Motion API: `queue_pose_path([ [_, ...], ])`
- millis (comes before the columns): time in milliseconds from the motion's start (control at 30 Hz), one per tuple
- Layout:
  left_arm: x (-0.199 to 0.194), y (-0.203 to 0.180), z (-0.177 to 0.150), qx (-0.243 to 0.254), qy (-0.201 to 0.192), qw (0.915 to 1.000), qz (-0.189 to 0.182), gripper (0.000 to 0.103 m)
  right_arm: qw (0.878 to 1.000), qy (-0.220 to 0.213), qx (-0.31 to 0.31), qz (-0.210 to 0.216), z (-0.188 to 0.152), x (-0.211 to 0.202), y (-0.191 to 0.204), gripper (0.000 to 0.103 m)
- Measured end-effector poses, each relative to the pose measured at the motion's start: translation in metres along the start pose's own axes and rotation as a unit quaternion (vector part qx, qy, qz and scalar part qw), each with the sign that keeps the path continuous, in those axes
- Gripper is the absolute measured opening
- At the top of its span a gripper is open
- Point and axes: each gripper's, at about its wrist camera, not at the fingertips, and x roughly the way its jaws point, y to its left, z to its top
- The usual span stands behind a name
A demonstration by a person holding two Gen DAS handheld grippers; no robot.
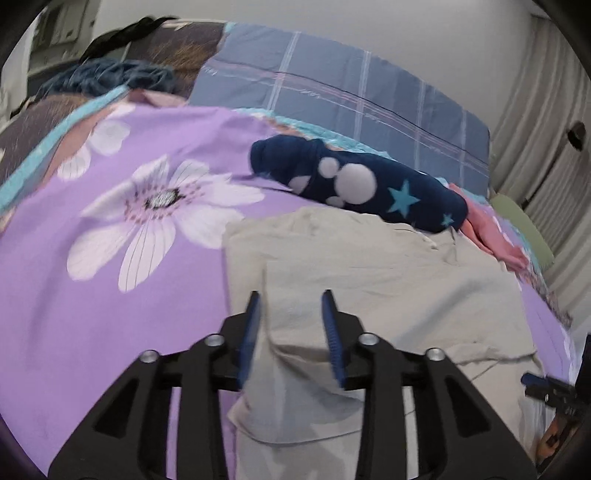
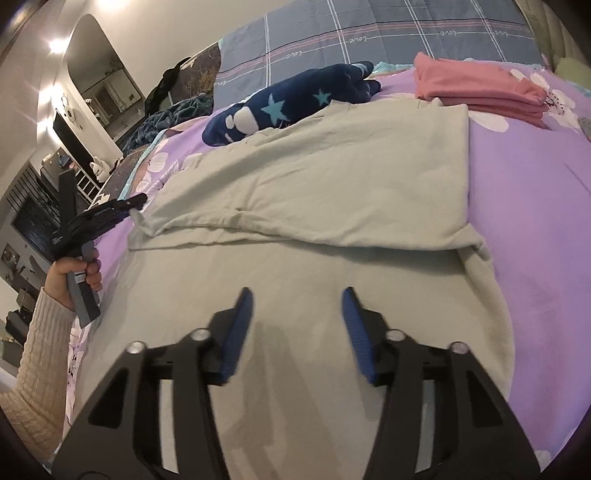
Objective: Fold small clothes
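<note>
Hovering over the half-folded beige garment (image 2: 314, 177), both claws, left (image 1: 291, 295) and right (image 2: 297, 291), gape part-open, empty; next fold needs both claws pinching matching edges evenly.

1. Setting: a bedroom in a home.
2. A bed fills both views, covered by a purple floral sheet (image 1: 110, 295).
3. A grey-blue plaid quilt (image 2: 369, 33) lies across the far side of the bed.
4. Folded pink clothes (image 2: 480, 88) and a navy star-patterned garment (image 2: 295, 99) rest on the sheet.
5. Pleated curtains (image 1: 546, 155) hang beside the bed; a wall mirror (image 2: 103, 77) stands beyond it.
</note>
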Motion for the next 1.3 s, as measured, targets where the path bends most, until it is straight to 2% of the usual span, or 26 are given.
queue_pose_path([
  [67, 0.001, -0.012, 0.0, 0.024, 0.003, 0.9997, 0.008, 0.037, 1.0, -0.002, -0.012, -0.018, 0.003, 0.0, 0.003, 0.036],
  [200, -0.004, -0.034, -0.007, 0.064, 0.004, 0.9979, 0.004, 0.039, 0.998, -0.01, -0.055, -0.032, 0.013, 0.002, 0.015, 0.034],
  [300, -0.002, -0.044, -0.015, 0.088, 0.01, 0.9958, 0.021, 0.051, 0.995, -0.015, -0.087, -0.043, 0.022, 0.009, 0.027, 0.034],
  [333, 0.001, -0.045, -0.018, 0.093, 0.017, 0.9948, 0.037, 0.054, 0.994, -0.017, -0.098, -0.051, 0.024, 0.013, 0.032, 0.039],
  [367, 0.004, -0.044, -0.02, 0.091, 0.022, 0.9944, 0.05, 0.056, 0.991, -0.019, -0.115, -0.07, 0.026, 0.019, 0.036, 0.05],
  [433, 0.009, -0.039, -0.025, 0.074, 0.036, 0.9951, 0.055, 0.059, 0.985, -0.016, -0.137, -0.1, 0.026, 0.031, 0.039, 0.053],
  [500, 0.01, -0.035, -0.028, 0.063, 0.041, 0.9961, 0.047, 0.06, 0.982, 0.008, -0.157, -0.107, 0.024, 0.044, 0.039, 0.052],
  [533, 0.011, -0.033, -0.028, 0.06, 0.041, 0.9963, 0.045, 0.06, 0.979, 0.016, -0.167, -0.115, 0.022, 0.05, 0.038, 0.038],
  [567, 0.012, -0.031, -0.027, 0.055, 0.043, 0.9967, 0.041, 0.06, 0.975, 0.013, -0.179, -0.131, 0.021, 0.051, 0.038, 0.006],
  [600, 0.012, -0.03, -0.027, 0.054, 0.043, 0.9969, 0.038, 0.059, 0.972, 0.009, -0.184, -0.143, 0.023, 0.049, 0.037, 0.002],
  [633, 0.012, -0.029, -0.026, 0.053, 0.042, 0.9971, 0.037, 0.05, 0.976, 0.002, -0.172, -0.13, 0.029, 0.04, 0.033, 0.002],
  [667, 0.012, -0.029, -0.024, 0.056, 0.04, 0.997, 0.036, 0.03, 0.982, -0.01, -0.156, -0.109, 0.033, 0.031, 0.03, 0.002],
  [700, 0.011, -0.028, -0.023, 0.058, 0.041, 0.9969, 0.035, 0.022, 0.986, -0.027, -0.139, -0.087, 0.038, 0.017, 0.025, 0.002],
  [733, 0.011, -0.024, -0.021, 0.054, 0.041, 0.9972, 0.032, 0.016, 0.988, -0.04, -0.13, -0.077, 0.042, 0.006, 0.022, 0.002],
  [767, 0.01, -0.021, -0.02, 0.047, 0.041, 0.9977, 0.026, 0.016, 0.987, -0.049, -0.133, -0.072, 0.044, -0.007, 0.019, 0.002],
  [833, 0.009, -0.015, -0.018, 0.032, 0.038, 0.9985, 0.024, 0.016, 0.984, -0.034, -0.161, -0.07, 0.04, -0.01, 0.015, 0.002],
  [900, 0.008, -0.007, -0.016, 0.02, 0.036, 0.9985, 0.037, 0.016, 0.978, -0.011, -0.182, -0.097, 0.032, -0.004, 0.01, 0.004],
  [967, 0.009, -0.001, -0.016, 0.005, 0.04, 0.9988, 0.03, 0.018, 0.977, 0.018, -0.177, -0.117, 0.022, 0.005, 0.002, 0.028],
  [1033, 0.011, 0.002, -0.016, -0.008, 0.041, 0.9989, 0.022, 0.023, 0.982, 0.026, -0.163, -0.096, 0.014, 0.006, -0.003, 0.041],
  [1133, 0.013, -0.001, -0.013, -0.011, 0.037, 0.9992, 0.01, 0.035, 0.987, 0.013, -0.145, -0.074, 0.009, -0.003, -0.006, 0.046],
  [1233, 0.026, -0.014, -0.007, 0.004, 0.046, 0.9989, 0.006, 0.037, 0.989, 0.001, -0.126, -0.075, 0.01, -0.012, -0.01, 0.046],
  [1300, 0.038, -0.022, -0.005, 0.022, 0.059, 0.9978, 0.022, 0.037, 0.991, -0.011, -0.108, -0.081, 0.014, -0.02, -0.016, 0.047],
])
